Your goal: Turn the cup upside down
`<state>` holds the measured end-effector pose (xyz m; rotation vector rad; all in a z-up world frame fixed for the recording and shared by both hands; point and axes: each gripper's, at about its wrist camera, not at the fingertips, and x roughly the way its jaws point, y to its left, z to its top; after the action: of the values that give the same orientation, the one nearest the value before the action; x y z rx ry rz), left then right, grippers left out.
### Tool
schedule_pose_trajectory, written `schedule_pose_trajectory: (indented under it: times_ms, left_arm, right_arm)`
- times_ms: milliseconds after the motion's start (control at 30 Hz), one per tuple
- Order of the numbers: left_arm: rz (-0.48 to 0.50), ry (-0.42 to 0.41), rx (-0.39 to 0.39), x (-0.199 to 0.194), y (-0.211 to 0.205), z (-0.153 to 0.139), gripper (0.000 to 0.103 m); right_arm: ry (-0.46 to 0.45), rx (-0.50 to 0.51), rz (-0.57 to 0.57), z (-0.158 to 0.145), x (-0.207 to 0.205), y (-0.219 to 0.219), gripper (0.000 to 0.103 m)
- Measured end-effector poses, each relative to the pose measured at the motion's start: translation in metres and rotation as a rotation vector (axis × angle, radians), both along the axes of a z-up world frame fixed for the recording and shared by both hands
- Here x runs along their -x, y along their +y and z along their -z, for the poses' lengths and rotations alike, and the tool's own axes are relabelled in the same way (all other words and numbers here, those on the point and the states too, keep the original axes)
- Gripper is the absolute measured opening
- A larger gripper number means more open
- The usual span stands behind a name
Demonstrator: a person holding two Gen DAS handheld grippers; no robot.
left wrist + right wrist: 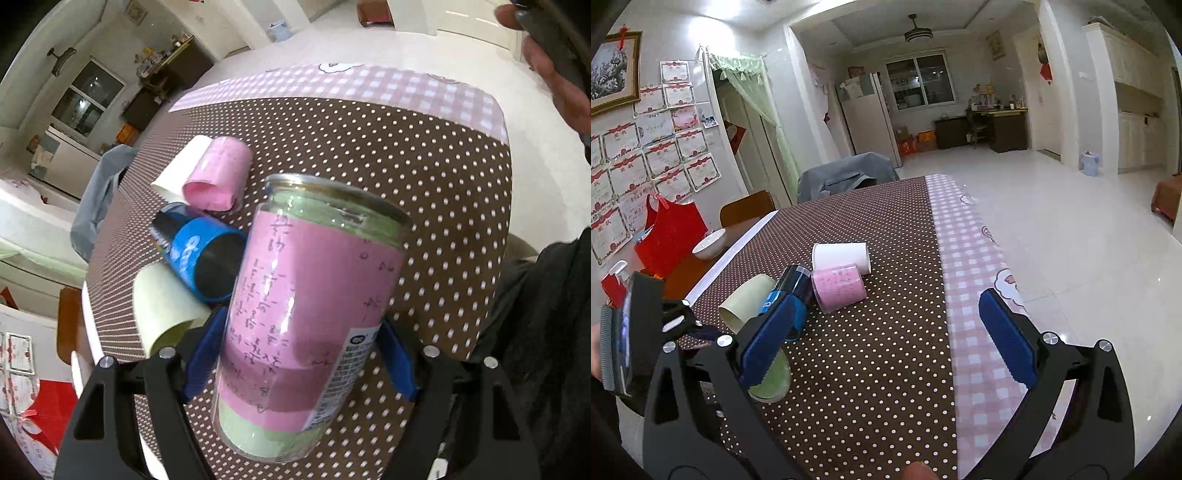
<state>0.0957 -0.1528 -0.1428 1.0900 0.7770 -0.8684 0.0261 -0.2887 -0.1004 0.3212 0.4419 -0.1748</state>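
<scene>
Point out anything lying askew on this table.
Four cups lie tipped on their sides in a huddle: white cup, pink cup, blue cup and green cup. The left gripper holds a clear cup tilted.

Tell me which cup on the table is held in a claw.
The clear cup with the pink handwritten paper inside, clamped in the left claw. The white, pink, blue and pale green cups lie free.

Four cups point(827, 284) lie clustered on the table point(886, 350); chair point(846, 175) behind it.
</scene>
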Motion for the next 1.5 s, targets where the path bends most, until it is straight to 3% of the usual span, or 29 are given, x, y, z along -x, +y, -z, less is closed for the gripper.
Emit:
schedule_pose_trajectory:
  times_ms: [233,533,900,1233,1500]
  left_arm:
    - [-0.032,-0.004,-0.017,-0.009,-0.009,0.017,0.08]
    - [-0.071,-0.097,0.068,0.001,-0.001,0.0,0.084]
    - [-0.17,-0.159,0.263,0.022,0.028,-0.039,0.084]
    - [-0.348,-0.212,0.475,0.032,0.07,-0.074,0.084]
    - [-0.475,-0.277,0.584,0.042,0.097,-0.096,0.084]
  right_arm:
    - [0.009,-0.003,-0.008,0.001,0.0,0.0,0.097]
    - [0.016,0.007,-0.034,-0.003,-0.003,0.008,0.097]
    - [0.002,0.023,-0.073,-0.014,-0.005,0.022,0.097]
    - [-0.026,0.056,-0.111,-0.028,-0.003,0.037,0.097]
    - [-0.052,0.082,-0.151,-0.038,-0.002,0.054,0.097]
